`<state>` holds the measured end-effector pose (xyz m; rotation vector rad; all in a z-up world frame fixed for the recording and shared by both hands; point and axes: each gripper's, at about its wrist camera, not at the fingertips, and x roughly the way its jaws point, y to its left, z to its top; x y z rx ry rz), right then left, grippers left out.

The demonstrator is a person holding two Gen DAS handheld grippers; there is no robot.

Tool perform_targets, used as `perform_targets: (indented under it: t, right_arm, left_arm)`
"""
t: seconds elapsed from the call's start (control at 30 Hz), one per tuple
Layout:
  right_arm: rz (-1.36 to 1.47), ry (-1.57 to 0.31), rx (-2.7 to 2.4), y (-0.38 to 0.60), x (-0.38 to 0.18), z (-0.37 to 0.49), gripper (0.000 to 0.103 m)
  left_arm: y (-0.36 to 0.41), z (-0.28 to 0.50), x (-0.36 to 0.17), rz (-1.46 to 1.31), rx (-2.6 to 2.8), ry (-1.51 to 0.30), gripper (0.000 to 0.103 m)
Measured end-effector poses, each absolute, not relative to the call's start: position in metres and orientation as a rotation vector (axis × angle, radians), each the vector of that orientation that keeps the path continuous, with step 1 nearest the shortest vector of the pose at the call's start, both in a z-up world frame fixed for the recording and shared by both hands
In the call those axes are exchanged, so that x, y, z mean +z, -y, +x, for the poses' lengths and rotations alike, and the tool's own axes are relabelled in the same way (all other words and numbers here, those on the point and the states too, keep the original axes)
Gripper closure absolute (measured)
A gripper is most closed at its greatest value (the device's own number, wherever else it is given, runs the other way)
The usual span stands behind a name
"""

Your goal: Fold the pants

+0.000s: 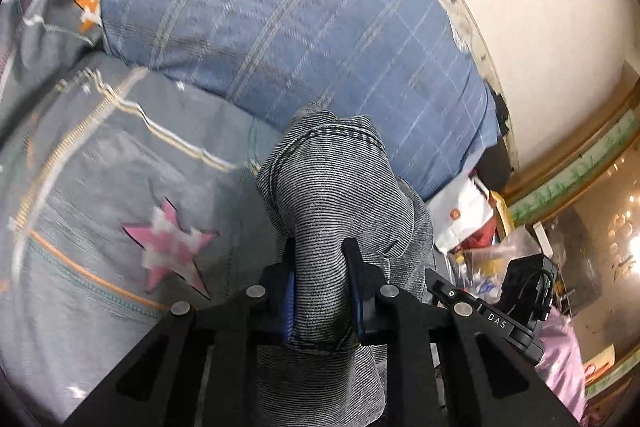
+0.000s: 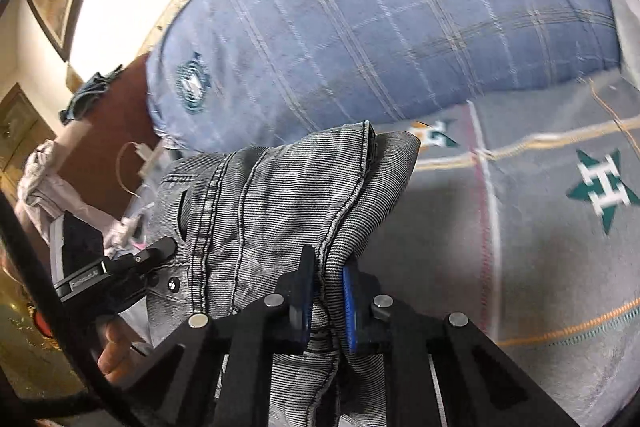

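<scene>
Left wrist view: left gripper (image 1: 320,267) pinching bunched grey jeans (image 1: 332,195), fabric humped ahead of the fingers, above a star-patterned bedsheet (image 1: 80,187). Right wrist view: right gripper (image 2: 326,287) clamped on a seamed fold, cloth stretching leftward toward the other gripper.

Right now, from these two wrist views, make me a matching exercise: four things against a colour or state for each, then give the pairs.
Things:
1. pants
2. pillow
3. star patch
4. left gripper

Colour or state:
A. pink and white, on the bedspread
B. blue with a pale check
C. jaws shut on a bunched fold of cloth
D. grey ribbed denim, held in both grippers

Pairs: 1-D, 2-B, 3-A, 4-C

The right gripper also pinches the pants, at a seamed edge.
</scene>
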<state>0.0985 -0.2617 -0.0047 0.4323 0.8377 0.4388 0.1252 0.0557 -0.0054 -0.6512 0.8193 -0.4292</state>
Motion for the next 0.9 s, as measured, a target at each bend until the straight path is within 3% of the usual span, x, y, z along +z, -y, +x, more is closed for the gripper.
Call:
perform_targets:
  t: [0.2, 0.3, 0.43, 0.73, 0.83, 0.9]
  right_arm:
    - [0.436, -0.85, 0.497, 0.236, 0.01, 0.138, 0.09]
    - [0.464, -0.867, 0.489, 0.233, -0.021, 0.154, 0.09]
    - [0.457, -0.961, 0.43, 0.237, -0.068, 0.169, 0.09]
    - [0.477, -0.88, 0.465, 0.24, -0.055, 0.167, 0.09]
    - [0.502, -0.974, 0.417, 0.24, -0.082, 0.179, 0.085]
    - [0.515, -1.026, 0.37, 0.245, -0.097, 0.185, 0.066]
  left_arm:
    - [-0.075, 0.146, -0.002, -0.604, -0.36, -0.83, 0.081]
    - [-0.085, 0.16, -0.039, -0.675, -0.391, -0.841, 0.081]
    - [-0.071, 0.178, -0.081, -0.684, -0.332, -0.997, 0.081]
    - [-0.075, 0.182, -0.054, -0.631, -0.317, -0.853, 0.079]
    - [-0.082, 0.196, -0.086, -0.661, -0.231, -0.972, 0.071]
    - [-0.088, 0.198, -0.101, -0.687, -0.187, -1.013, 0.062]
